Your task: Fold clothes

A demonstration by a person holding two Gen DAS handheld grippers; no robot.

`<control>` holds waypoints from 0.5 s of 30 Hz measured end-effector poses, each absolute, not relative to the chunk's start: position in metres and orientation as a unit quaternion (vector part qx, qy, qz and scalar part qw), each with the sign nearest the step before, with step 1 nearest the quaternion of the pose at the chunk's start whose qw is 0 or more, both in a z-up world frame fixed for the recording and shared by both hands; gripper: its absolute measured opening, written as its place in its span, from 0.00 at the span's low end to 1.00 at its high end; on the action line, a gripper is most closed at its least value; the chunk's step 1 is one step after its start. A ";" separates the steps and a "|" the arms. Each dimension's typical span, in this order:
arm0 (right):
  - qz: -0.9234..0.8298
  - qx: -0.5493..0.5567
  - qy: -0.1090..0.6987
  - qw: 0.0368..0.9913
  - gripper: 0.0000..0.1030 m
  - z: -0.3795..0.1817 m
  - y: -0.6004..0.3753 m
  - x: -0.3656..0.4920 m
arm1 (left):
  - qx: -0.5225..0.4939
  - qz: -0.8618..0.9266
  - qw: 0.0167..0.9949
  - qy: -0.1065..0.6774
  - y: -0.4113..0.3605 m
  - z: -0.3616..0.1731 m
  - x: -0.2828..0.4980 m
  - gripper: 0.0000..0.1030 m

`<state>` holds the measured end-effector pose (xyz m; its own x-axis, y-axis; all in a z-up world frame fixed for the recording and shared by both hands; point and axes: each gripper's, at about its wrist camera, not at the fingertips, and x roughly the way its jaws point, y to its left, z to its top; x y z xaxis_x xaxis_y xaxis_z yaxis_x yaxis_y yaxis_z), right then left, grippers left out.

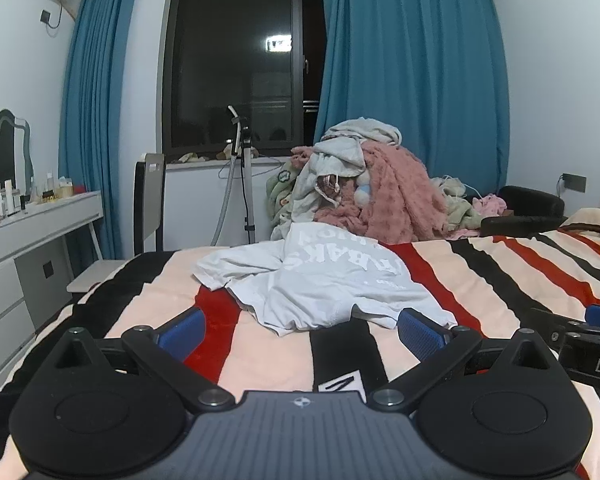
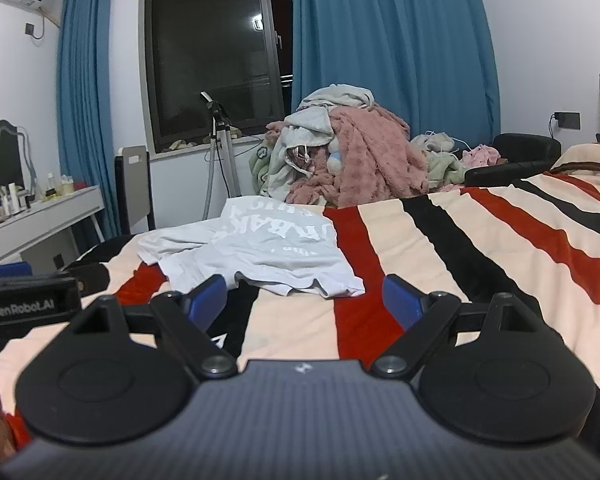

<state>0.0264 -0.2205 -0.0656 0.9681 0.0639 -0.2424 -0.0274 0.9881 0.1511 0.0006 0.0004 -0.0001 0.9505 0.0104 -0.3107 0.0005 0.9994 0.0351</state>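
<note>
Nearest the cameras, the left tool (image 1: 302, 330) and the right tool (image 2: 304, 296) both stand with jaws spread wide and nothing between the blue pads; each hangs low over the striped bed (image 1: 284, 364), tilted slightly down.

Just ahead of the left tool's pads lies the shirt (image 1: 332, 280), a pale grey tee, crumpled and lettered, its near hem almost at the fingertips. From the right tool it sits ahead and a little to the left (image 2: 260, 252).

The risk, as I judge it, is in the first pinch. The shirt is bunched, with layers overlapping, so a tool closing on the near hem could catch two layers at once and drag the whole lump instead of spreading it. A shallow bite on thin cloth could also slip out on the lift (the fuzzy blanket under it may snag the pads too).

Farther beyond the shirt, past the bed's edge, rises a pile (image 1: 364, 184) of pink and grey clothes. No basket or bin shows, so nothing here holds anything.
</note>
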 end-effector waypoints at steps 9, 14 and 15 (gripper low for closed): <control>0.019 0.067 0.127 0.989 0.84 -0.063 -0.221 0.024 | 0.023 -0.006 0.992 0.125 -0.004 0.005 -0.015 1.00; 0.009 0.063 0.125 0.990 0.84 -0.065 -0.218 0.022 | 0.030 0.002 0.991 0.133 -0.003 0.004 -0.010 1.00; 0.005 0.061 0.123 0.990 0.84 -0.065 -0.218 0.023 | 0.030 0.000 0.990 0.135 -0.003 0.004 -0.010 1.00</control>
<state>0.0227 -0.2180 -0.0646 0.9695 0.0246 -0.2440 0.0056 0.9925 0.1223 -0.0099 -0.0032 0.0035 0.9637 0.0078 -0.2670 0.0081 0.9983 0.0585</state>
